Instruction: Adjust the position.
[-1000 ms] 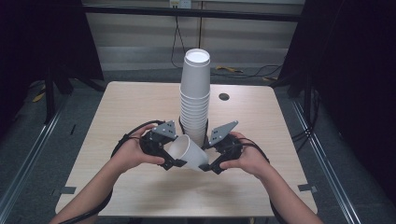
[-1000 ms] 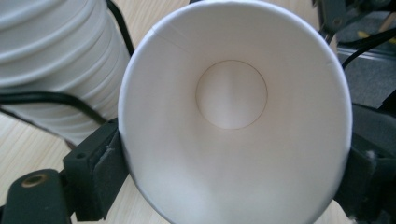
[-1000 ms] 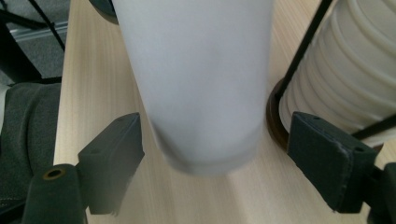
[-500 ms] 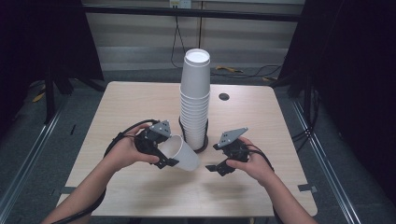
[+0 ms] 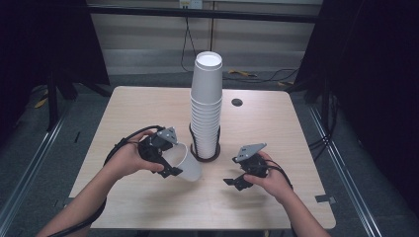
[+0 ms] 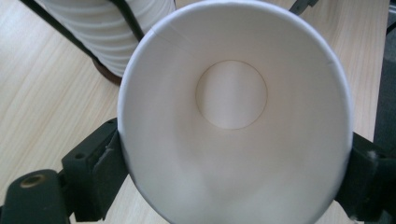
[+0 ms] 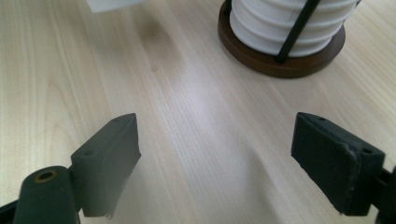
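Observation:
A single white paper cup [image 5: 186, 163] lies tilted on its side in my left gripper [image 5: 170, 161], just left of the stack's base. In the left gripper view I look straight into the cup [image 6: 233, 116], and the black fingers [image 6: 100, 168] press on its rim from both sides. A tall stack of white paper cups [image 5: 206, 106] stands upside down in a black wire holder on a round brown base [image 5: 205, 157] at the table's middle. My right gripper [image 5: 234, 181] sits low over the table to the right of the stack, open, with bare wood between its jaws [image 7: 224, 158].
The light wooden table [image 5: 148, 108] has a small black round hole [image 5: 237, 102] behind and to the right of the stack. The stack's base [image 7: 275, 63] lies ahead of the right gripper. Dark floor and rails surround the table.
The right gripper has drawn away from the cup, moving right and down toward the table. The left gripper keeps the cup and has shifted slightly left.

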### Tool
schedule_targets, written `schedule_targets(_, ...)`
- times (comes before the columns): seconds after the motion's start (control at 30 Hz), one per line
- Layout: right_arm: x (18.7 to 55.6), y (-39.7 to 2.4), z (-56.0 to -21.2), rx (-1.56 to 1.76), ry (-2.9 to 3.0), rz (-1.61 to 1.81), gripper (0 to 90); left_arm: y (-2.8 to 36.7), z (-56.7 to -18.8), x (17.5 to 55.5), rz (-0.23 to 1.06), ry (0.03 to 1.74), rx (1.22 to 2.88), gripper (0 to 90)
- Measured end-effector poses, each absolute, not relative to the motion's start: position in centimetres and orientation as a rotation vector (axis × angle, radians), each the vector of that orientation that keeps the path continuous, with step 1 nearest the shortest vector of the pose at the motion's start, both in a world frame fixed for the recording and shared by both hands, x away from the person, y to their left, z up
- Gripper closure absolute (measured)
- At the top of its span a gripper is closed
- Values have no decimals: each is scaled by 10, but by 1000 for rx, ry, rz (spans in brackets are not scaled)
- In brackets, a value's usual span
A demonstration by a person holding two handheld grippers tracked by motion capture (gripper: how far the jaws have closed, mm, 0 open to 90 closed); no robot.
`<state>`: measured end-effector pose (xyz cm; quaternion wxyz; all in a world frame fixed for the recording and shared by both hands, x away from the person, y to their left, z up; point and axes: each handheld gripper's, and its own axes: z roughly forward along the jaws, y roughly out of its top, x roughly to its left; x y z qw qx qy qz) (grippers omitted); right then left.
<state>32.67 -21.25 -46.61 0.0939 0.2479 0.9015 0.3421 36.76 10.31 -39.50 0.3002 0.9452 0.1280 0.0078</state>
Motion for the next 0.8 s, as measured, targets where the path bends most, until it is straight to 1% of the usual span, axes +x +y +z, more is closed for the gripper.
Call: schedule_targets(0.8,319,-228,-499,814,2612,1000,141,109,-399,368,10,344,2582,111)
